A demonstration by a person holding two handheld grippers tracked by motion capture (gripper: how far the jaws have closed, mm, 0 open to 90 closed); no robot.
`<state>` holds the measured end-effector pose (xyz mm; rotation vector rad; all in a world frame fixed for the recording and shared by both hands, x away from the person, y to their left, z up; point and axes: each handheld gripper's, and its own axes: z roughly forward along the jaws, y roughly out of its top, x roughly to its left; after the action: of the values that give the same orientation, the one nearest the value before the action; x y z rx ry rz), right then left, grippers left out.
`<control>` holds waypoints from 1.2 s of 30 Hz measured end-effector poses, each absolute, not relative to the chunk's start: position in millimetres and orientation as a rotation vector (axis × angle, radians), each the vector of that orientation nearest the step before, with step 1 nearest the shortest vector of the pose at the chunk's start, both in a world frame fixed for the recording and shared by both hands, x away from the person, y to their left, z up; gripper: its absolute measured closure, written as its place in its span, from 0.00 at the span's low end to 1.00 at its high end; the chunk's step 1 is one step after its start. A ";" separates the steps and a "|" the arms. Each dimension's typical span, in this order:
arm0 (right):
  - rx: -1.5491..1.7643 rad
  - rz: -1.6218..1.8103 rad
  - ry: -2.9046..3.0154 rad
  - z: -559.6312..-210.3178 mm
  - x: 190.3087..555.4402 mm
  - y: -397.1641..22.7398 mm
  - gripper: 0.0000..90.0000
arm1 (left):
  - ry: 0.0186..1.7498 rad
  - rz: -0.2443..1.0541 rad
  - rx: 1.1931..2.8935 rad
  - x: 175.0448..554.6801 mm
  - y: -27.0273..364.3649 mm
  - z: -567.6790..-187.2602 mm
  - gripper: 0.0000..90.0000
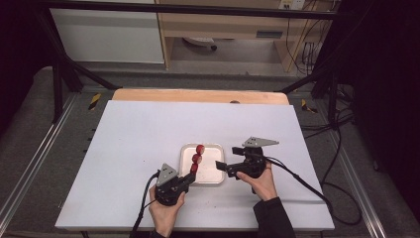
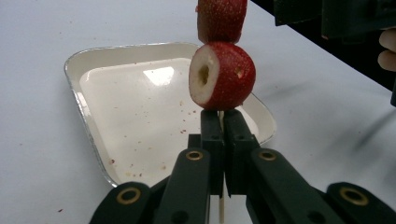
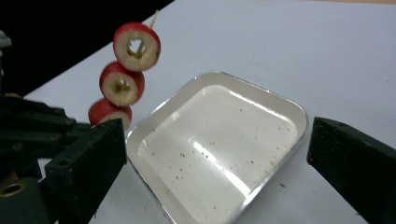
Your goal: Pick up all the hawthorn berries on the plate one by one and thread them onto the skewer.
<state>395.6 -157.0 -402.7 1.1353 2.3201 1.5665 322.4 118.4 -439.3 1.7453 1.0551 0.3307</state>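
A thin wooden skewer (image 2: 221,205) carries three red fruit pieces with pale cut faces (image 1: 197,158) (image 2: 224,77) (image 3: 122,84). My left gripper (image 1: 187,179) (image 2: 222,116) is shut on the skewer's lower end and holds it slanting up over the near left corner of a small white tray (image 1: 214,178) (image 2: 88,107) (image 3: 280,100). The tray holds only a few red specks. My right gripper (image 1: 221,167) (image 3: 217,140) stands open at the tray's right side, its jaws wide apart with nothing between them. It points left towards the skewer without touching it.
The tray lies on a white table top (image 1: 138,144) with a wooden strip (image 1: 198,95) along its far edge. Black frame bars (image 1: 59,74) stand at the back corners. Cables (image 1: 317,188) trail off to the right.
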 end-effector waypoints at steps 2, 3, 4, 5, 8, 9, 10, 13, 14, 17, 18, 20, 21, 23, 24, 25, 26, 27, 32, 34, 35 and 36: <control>1.123 1.529 2.341 -404.4 394.5 -161.8 0.04 | 1.047 0.332 1.758 322.8 121.2 -438.4 0.98; 1.126 1.504 2.351 -405.3 394.0 -164.0 0.03 | 1.046 0.327 1.760 322.8 122.3 -437.8 0.98; 1.121 1.478 2.362 -406.6 393.6 -166.6 0.03 | 1.044 0.325 1.766 322.8 123.3 -437.2 0.98; 1.117 1.454 2.376 -408.1 392.8 -169.4 0.02 | 1.042 0.328 1.773 322.8 124.2 -436.5 0.98; 1.117 1.378 2.393 -413.6 389.8 -177.6 0.01 | 1.036 0.323 1.791 323.1 126.5 -434.5 0.98; 1.121 1.364 2.396 -415.3 388.3 -180.7 0.01 | 1.033 0.323 1.801 323.7 127.3 -433.8 0.98; 1.117 1.361 2.395 -417.4 387.6 -184.2 0.01 | 1.033 0.321 1.805 324.0 127.8 -433.0 0.98; 1.120 1.338 2.392 -422.1 385.2 -194.4 0.01 | 1.022 0.317 1.828 325.9 129.3 -429.8 0.98; 1.122 1.332 2.391 -423.6 384.5 -197.5 0.01 | 1.022 0.319 1.837 326.5 129.7 -428.4 0.98; 1.135 1.298 2.398 -428.1 382.0 -206.2 0.01 | 1.009 0.321 1.862 328.7 131.7 -423.4 0.98; 1.137 1.293 2.396 -429.7 381.0 -208.8 0.01 | 1.007 0.330 1.869 329.4 132.7 -421.4 0.98; 1.144 1.288 2.393 -432.8 379.2 -214.3 0.01 | 1.001 0.326 1.879 330.7 134.0 -417.9 0.98; 1.148 1.286 2.396 -434.4 378.4 -216.9 0.01 | 1.002 0.335 1.884 331.3 134.8 -416.2 0.98; 1.141 1.261 2.396 -437.8 376.3 -221.6 0.02 | 0.995 0.333 1.902 333.1 136.5 -413.5 0.98; 1.142 1.250 2.401 -439.6 375.2 -223.8 0.01 | 0.996 0.329 1.904 334.0 136.8 -412.6 0.98; 1.140 1.242 2.400 -441.8 374.2 -226.3 0.01 | 0.994 0.326 1.910 335.1 137.4 -411.5 0.98; 1.153 1.233 2.405 -443.0 372.9 -228.3 0.02 | 0.993 0.326 1.916 336.2 137.9 -410.3 0.98; 1.145 1.229 2.400 -444.9 372.1 -230.5 0.02 | 0.993 0.329 1.921 337.1 138.0 -408.9 0.98; 1.156 1.236 2.397 -448.3 366.3 -239.8 0.02 | 0.981 0.336 1.943 342.0 137.7 -399.6 0.98; 1.157 1.238 2.394 -449.4 364.8 -242.7 0.02 | 0.978 0.325 1.956 344.2 137.2 -396.6 0.98; 1.158 1.239 2.392 -449.8 364.0 -244.2 0.02 | 0.978 0.328 1.958 345.2 136.6 -395.6 0.98; 1.159 1.236 2.392 -450.2 363.2 -245.6 0.02 | 0.978 0.328 1.962 346.1 136.3 -394.6 0.98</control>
<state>363.2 -245.6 -450.2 1.1594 2.3917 1.2361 346.1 136.3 -394.6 1.9615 0.9781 0.3281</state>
